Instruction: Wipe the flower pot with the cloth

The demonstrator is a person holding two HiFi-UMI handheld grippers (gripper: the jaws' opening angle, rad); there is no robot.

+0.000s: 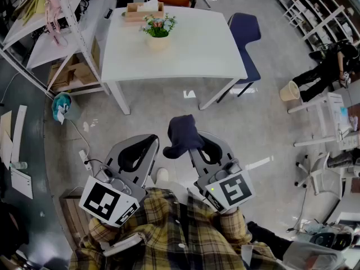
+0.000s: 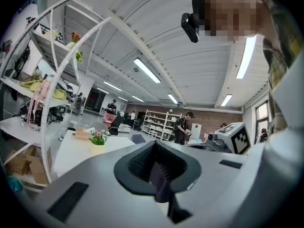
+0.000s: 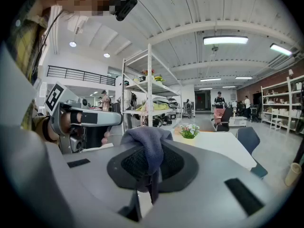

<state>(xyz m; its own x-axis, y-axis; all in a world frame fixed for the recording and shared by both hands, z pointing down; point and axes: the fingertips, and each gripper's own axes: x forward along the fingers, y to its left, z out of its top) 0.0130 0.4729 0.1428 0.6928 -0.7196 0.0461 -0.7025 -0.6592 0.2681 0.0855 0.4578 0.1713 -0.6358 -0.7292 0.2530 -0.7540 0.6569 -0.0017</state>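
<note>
Yellow plaid shirt [image 1: 169, 226] is seen nearest; beyond it the dark blue cloth [image 1: 182, 134] is clamped in the grey right gripper [image 1: 190, 148], ready for wiping; the grey left gripper [image 1: 151, 142] is closed, empty. The cream flower pot [image 1: 158, 42] is set on the white table [image 1: 191, 55], well apart; an approach is judged necessary.

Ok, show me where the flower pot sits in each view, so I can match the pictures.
Head view: the flower pot stands in the upper middle, near the far edge of the white table.
Left gripper view: small, left of centre and below mid-height, on the same table.
Right gripper view: small, right of centre and below mid-height, at the table's near end.
Shared landmark: the white table under the pot.
</note>
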